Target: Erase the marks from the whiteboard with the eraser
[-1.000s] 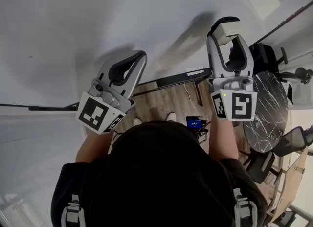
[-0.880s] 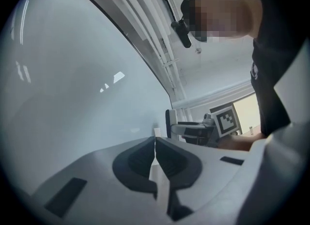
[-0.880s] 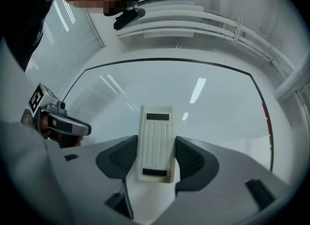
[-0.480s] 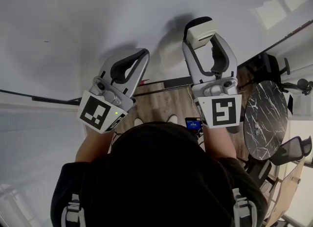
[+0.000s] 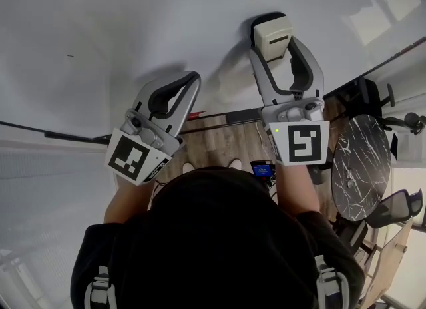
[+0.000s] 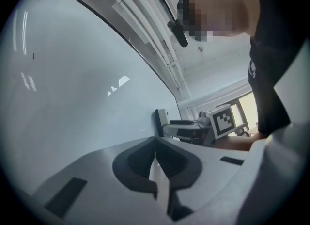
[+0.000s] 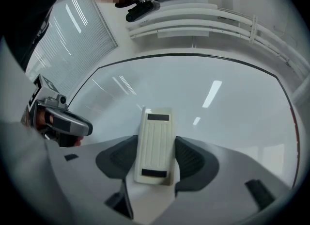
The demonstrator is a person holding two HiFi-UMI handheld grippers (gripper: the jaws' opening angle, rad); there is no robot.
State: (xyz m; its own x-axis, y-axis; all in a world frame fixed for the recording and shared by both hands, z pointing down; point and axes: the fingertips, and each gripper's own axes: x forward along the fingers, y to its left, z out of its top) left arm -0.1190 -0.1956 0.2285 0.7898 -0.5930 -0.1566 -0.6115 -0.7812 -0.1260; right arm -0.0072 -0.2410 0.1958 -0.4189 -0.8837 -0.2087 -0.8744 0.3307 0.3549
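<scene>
The whiteboard (image 5: 133,28) fills the upper part of the head view, and a small dark mark (image 5: 69,55) shows at its left. My right gripper (image 5: 275,33) is shut on the cream eraser (image 5: 272,45), which it holds at the board's surface. The right gripper view shows the ribbed eraser (image 7: 156,144) between both jaws, with the whiteboard (image 7: 203,88) ahead. My left gripper (image 5: 192,78) hangs lower left of it, shut and empty. In the left gripper view the jaws meet at the gripper's (image 6: 155,144) tip, and the mark (image 6: 33,55) shows far left.
A board tray with a red marker (image 5: 194,114) runs below the grippers. Wooden floor, a dark marble round table (image 5: 359,148) and office chairs (image 5: 399,194) lie to the right. Window blinds (image 7: 77,40) stand left of the board.
My right gripper has carried the eraser left and slightly up across the board. The left gripper has barely shifted.
</scene>
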